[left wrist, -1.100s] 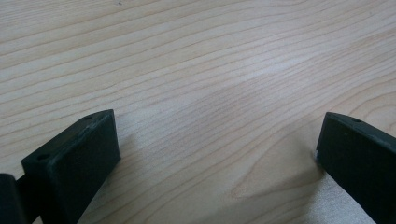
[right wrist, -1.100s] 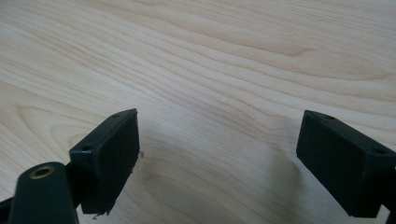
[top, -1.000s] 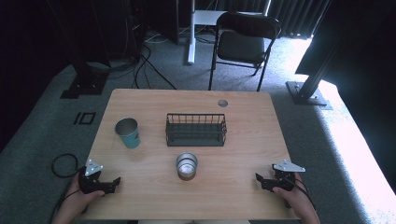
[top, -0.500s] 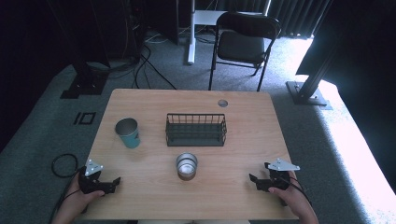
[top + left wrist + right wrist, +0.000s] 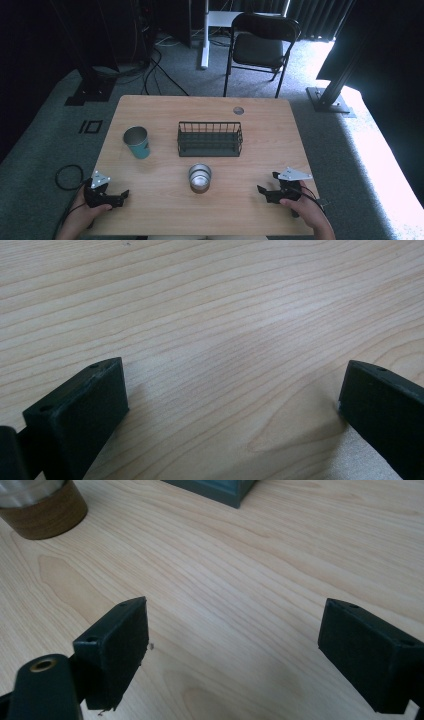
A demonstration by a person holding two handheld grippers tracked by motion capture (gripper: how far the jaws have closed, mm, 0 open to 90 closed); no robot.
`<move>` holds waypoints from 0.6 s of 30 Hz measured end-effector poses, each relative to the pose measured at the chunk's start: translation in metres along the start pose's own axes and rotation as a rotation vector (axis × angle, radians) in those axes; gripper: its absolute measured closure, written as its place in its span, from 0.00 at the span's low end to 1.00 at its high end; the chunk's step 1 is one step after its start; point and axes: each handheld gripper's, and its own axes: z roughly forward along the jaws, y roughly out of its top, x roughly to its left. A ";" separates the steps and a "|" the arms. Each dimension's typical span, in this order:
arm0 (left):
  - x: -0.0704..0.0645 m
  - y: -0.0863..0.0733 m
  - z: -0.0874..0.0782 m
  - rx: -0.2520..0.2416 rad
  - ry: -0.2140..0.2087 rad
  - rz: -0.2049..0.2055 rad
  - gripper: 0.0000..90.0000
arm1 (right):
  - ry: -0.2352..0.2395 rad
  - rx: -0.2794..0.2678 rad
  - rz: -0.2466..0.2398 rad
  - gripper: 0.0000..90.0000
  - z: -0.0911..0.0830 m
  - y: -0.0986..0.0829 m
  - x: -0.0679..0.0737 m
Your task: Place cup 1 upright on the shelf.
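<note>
High view: left gripper (image 5: 122, 194) and right gripper (image 5: 262, 189) sit low at table's (image 5: 260, 125) near edge, jaws spread wide, empty. Teal cup (image 5: 136, 142), wire basket (image 5: 210, 138), steel tumbler (image 5: 200, 178) untouched; nothing started.

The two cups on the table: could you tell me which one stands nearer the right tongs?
The metal cup with the brown base, in front of the wire basket; the teal cup stands farther left of the right tongs.

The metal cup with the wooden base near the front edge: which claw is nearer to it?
Right. The right claw sits open to the right of the cup, pointing at it. The left claw lies farther off, at the cup's lower left by the table's corner.
</note>
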 end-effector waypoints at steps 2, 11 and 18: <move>0.000 0.000 0.000 0.000 0.000 0.000 0.00 | 0.019 -0.001 -0.013 0.14 0.004 0.003 0.003; 0.000 0.000 0.000 0.000 0.000 0.000 0.00 | 0.076 -0.014 -0.051 0.14 0.013 0.011 0.016; 0.000 0.000 0.000 0.001 0.000 0.001 0.00 | 0.110 -0.016 -0.101 0.14 0.021 0.019 0.030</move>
